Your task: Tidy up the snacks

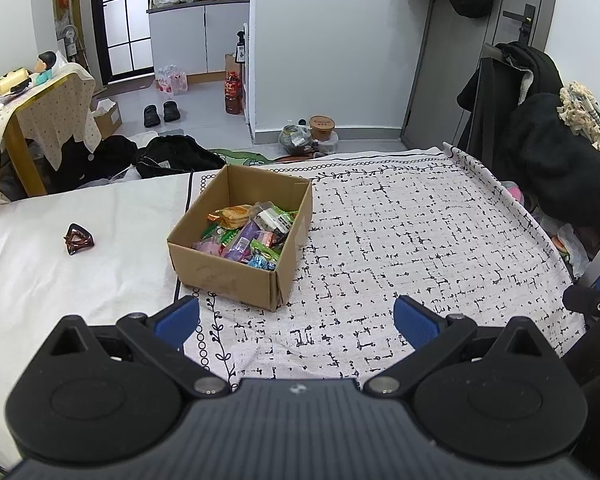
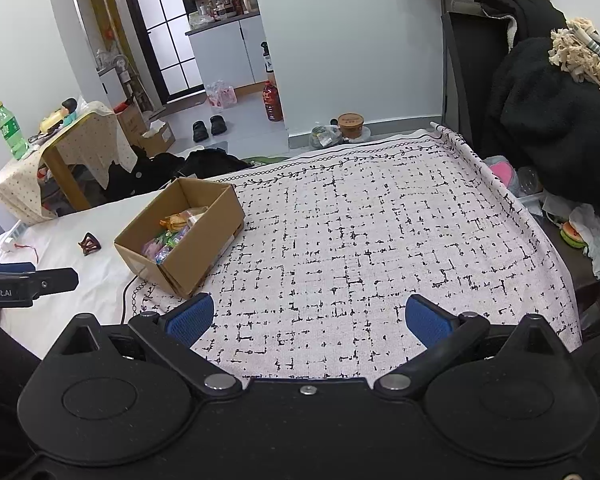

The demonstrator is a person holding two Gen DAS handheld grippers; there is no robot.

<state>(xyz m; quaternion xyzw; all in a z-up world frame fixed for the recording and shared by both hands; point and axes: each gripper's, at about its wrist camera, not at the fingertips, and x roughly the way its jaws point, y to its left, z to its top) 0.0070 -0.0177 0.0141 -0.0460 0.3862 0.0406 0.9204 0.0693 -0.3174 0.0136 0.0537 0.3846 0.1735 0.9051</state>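
Cardboard box (image 1: 236, 240) of snack packets (image 1: 248, 234) sits on bed (image 1: 420, 232), centre-left of frame. Left gripper (image 1: 296, 320) and right gripper (image 2: 310, 320): fingers spread wide, empty. Packets likely light, crinkly, slippery; pinch at sealed edges. Box walls likely flex; grip near corner.

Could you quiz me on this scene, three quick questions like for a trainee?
1. True or false: both grippers, left gripper and right gripper, are open and hold nothing.
2. Where are the snack packets? A) loose on the patterned cloth B) in the cardboard box C) on the floor
3. Fill in: the dark hair claw lies on the ____ sheet beside the box.

Key: 1 true; 2 B; 3 white.
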